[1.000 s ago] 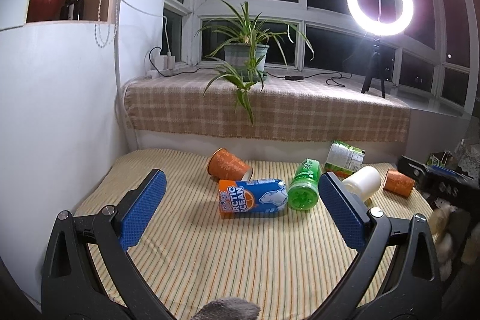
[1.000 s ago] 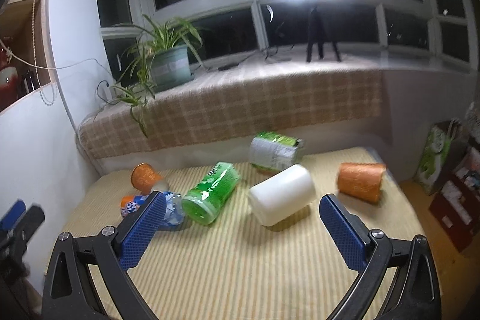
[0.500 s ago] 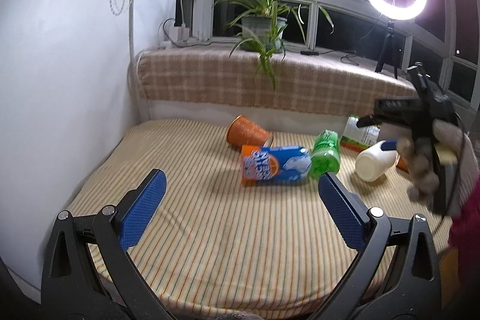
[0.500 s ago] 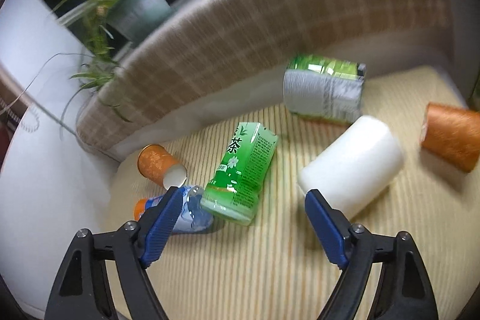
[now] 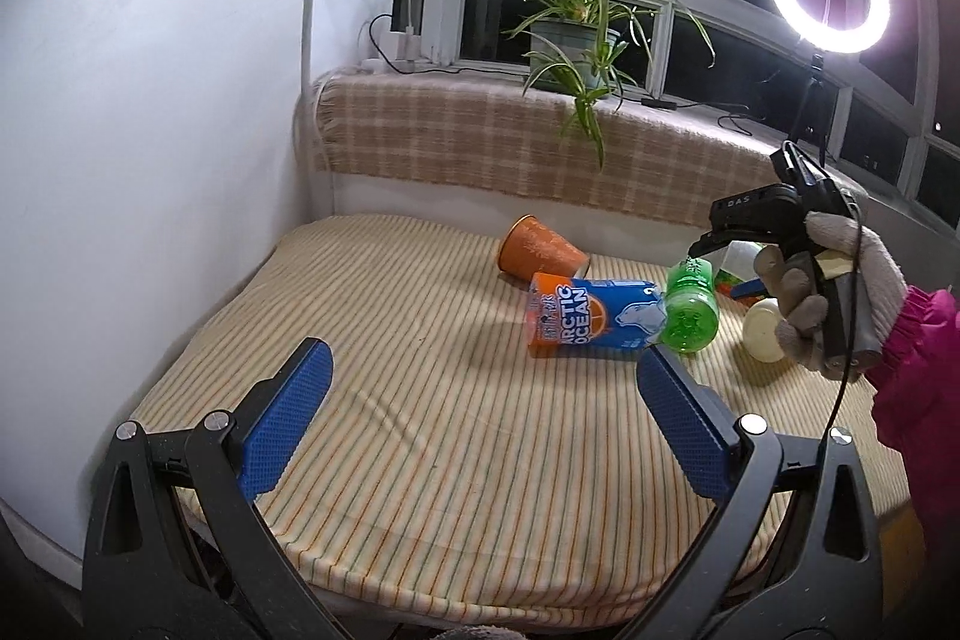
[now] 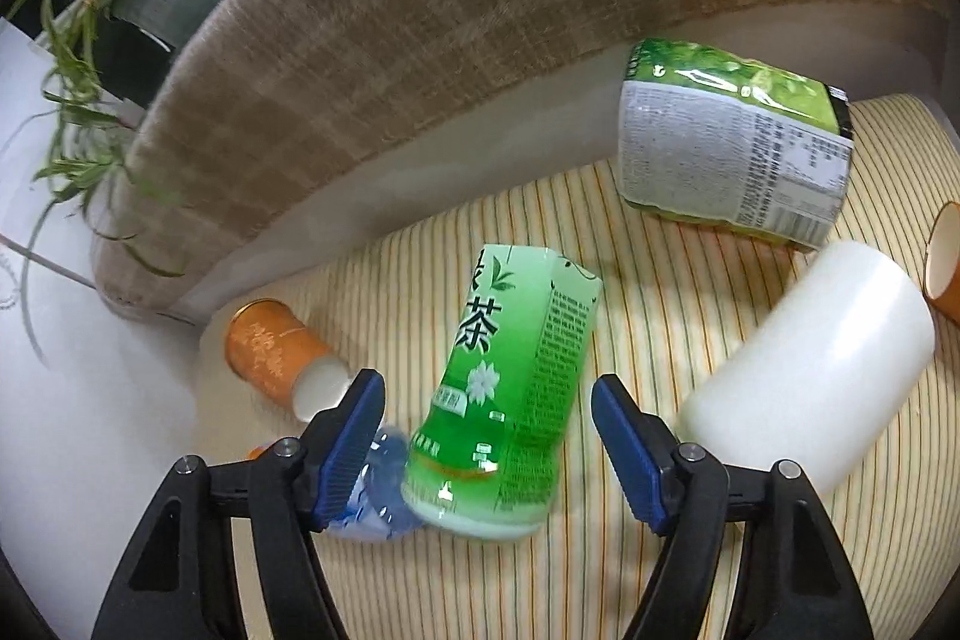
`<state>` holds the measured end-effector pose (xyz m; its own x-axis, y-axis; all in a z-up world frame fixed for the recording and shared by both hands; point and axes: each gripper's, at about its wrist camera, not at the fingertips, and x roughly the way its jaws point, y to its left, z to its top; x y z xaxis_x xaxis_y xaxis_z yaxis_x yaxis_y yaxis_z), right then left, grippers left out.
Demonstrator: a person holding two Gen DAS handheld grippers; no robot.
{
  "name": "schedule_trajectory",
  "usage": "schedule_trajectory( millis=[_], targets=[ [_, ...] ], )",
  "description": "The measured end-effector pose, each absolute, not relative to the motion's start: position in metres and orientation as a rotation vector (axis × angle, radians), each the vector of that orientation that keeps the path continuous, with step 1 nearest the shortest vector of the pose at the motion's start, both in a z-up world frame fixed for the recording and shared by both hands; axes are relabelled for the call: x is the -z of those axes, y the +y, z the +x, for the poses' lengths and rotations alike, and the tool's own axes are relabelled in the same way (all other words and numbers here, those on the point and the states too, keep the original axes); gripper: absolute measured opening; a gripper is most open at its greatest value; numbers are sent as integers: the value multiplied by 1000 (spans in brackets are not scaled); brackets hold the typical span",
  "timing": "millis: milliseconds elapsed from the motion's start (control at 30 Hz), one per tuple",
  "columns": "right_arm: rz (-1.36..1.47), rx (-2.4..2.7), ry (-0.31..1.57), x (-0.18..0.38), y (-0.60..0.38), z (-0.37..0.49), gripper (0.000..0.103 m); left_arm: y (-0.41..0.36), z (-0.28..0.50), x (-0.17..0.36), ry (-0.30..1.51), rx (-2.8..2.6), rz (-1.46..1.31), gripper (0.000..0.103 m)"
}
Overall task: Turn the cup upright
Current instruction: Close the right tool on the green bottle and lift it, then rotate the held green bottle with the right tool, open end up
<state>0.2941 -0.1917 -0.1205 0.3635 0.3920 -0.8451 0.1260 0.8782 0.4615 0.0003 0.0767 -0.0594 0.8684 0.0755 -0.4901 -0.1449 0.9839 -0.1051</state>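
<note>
cups on their sides on the striped mat (image 5: 420, 430), both tools open.

the mat carried everything, with a plaid ledge (image 6: 480, 10) and a potted plant (image 5: 576, 34) behind it. the left tool (image 5: 480, 421) hung over the near part of the mat, jaws wide apart and gripping nothing. the right tool (image 6: 486, 436), in a gloved hand (image 5: 834, 292), was low over the green cup (image 6: 510, 388), its blue pads to either side of the cup's near end but not touching it. the white cup (image 6: 810, 388) lay just right of that one; a green packet (image 6: 738, 154) lay behind. the blue can (image 5: 594, 322) touched the green cup's left side. an orange cup (image 5: 540, 250) lay behind the can, a second orange cup (image 6: 945, 256) at the far right.
</note>
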Motion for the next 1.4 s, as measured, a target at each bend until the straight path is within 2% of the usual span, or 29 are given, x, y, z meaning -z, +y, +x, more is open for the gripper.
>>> schedule_trajectory(
  millis=[133,700,767,933,1067,1400],
  targets=[
    [466,-157,1221,126,-182,304,71,81,0,61,508,-125,-147,103],
    [316,-53,1267,143,-141,330,67,90,1,66,515,-143,-167,103],
    [289,-47,1267,147,-131,334,62,91,1,67,514,-144,-169,103],
    [232,-49,1261,149,-117,341,60,96,1,67,512,-149,-175,103],
    [223,-65,1239,147,-117,341,57,96,1,66,510,-151,-175,103],
    [202,-154,1067,101,-126,299,54,91,-3,63,503,-149,-165,103]
  ],
)
